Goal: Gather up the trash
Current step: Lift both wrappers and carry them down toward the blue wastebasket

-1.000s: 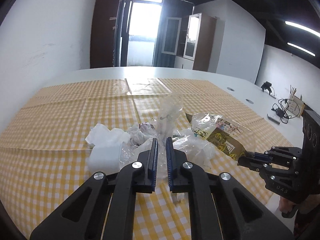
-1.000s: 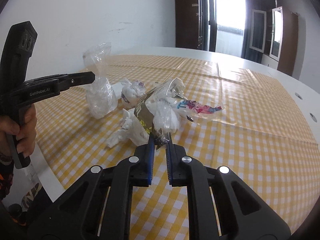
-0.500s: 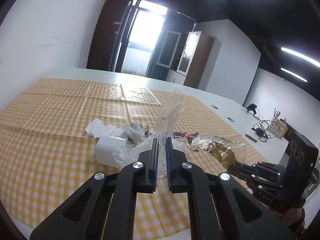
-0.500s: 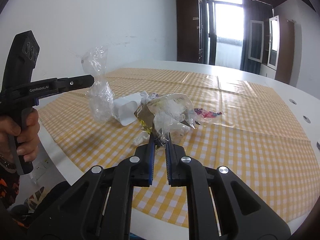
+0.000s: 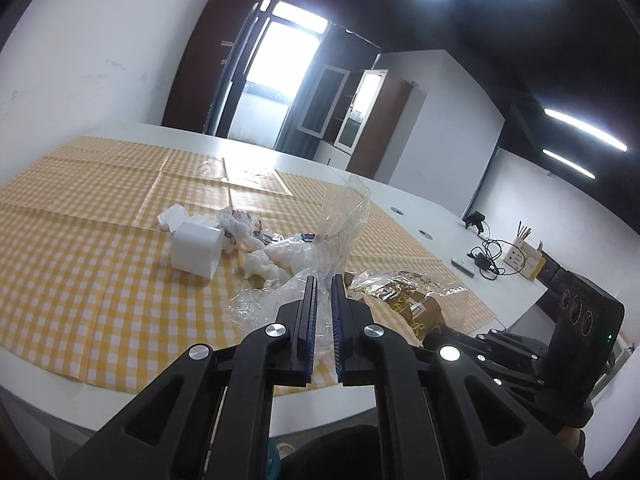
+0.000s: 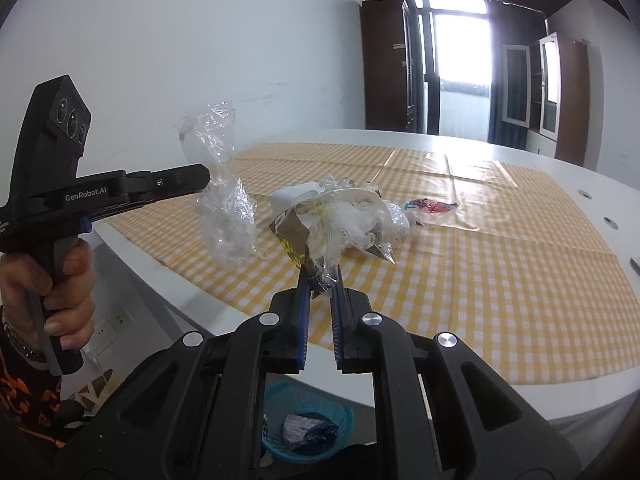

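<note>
The left gripper (image 5: pixel 324 280) is pinching a clear plastic bag (image 6: pixel 224 216); the right gripper (image 6: pixel 319 276) is clamping a printed wrapper (image 6: pixel 332 220) above the blue basket (image 6: pixel 308 428).

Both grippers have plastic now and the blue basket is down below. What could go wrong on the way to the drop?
1. The right gripper pinches only a twisted corner of the printed wrapper; most of it hangs free, so it may slip out early.
2. The clear bag in the left gripper billows wide and could snag the wrapper, as they hang close.
3. The blue basket sits low, mostly hidden behind the right fingers, so the light plastic may drift past its rim.
</note>
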A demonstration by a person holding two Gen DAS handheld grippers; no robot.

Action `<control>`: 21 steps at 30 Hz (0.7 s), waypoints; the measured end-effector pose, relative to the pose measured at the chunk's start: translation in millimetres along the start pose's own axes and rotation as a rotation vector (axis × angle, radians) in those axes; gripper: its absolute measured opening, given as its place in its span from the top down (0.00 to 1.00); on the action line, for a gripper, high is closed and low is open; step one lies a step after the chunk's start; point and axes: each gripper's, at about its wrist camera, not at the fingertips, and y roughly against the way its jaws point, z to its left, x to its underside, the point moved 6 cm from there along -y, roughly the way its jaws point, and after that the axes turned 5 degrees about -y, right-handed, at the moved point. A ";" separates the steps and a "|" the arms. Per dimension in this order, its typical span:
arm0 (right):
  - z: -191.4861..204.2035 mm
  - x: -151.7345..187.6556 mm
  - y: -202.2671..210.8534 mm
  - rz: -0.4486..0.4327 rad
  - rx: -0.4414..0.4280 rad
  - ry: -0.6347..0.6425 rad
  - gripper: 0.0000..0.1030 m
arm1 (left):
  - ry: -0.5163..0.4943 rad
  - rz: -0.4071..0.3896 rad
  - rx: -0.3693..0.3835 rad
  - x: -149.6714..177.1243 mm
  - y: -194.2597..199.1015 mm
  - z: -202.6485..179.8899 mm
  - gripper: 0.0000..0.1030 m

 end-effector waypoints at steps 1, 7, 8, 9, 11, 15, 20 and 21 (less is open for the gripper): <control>3.8 2.3 4.2 -0.001 -0.004 0.003 0.91 | -0.005 -0.002 0.003 3.2 4.6 -3.3 0.94; 25.8 19.0 26.3 0.008 -0.032 0.044 0.91 | -0.025 0.003 0.015 24.2 31.3 -16.9 0.94; 28.1 22.4 29.4 0.011 -0.036 0.047 0.91 | -0.024 0.008 0.015 28.2 34.9 -17.4 0.94; 30.4 25.8 32.7 0.015 -0.042 0.050 0.91 | -0.023 0.013 0.018 32.0 38.5 -18.2 0.94; 35.8 34.8 40.6 0.010 -0.048 0.057 0.91 | -0.026 0.019 0.021 40.5 46.6 -20.4 0.94; 45.3 55.3 55.3 0.026 -0.071 0.052 0.92 | -0.018 0.025 0.012 54.0 58.3 -20.1 0.94; 59.9 77.1 74.6 0.047 -0.108 0.056 0.91 | -0.012 0.034 0.014 68.4 74.3 -21.1 0.94; 62.3 79.5 79.9 0.048 -0.117 0.054 0.91 | -0.013 0.034 0.013 70.4 78.7 -21.9 0.94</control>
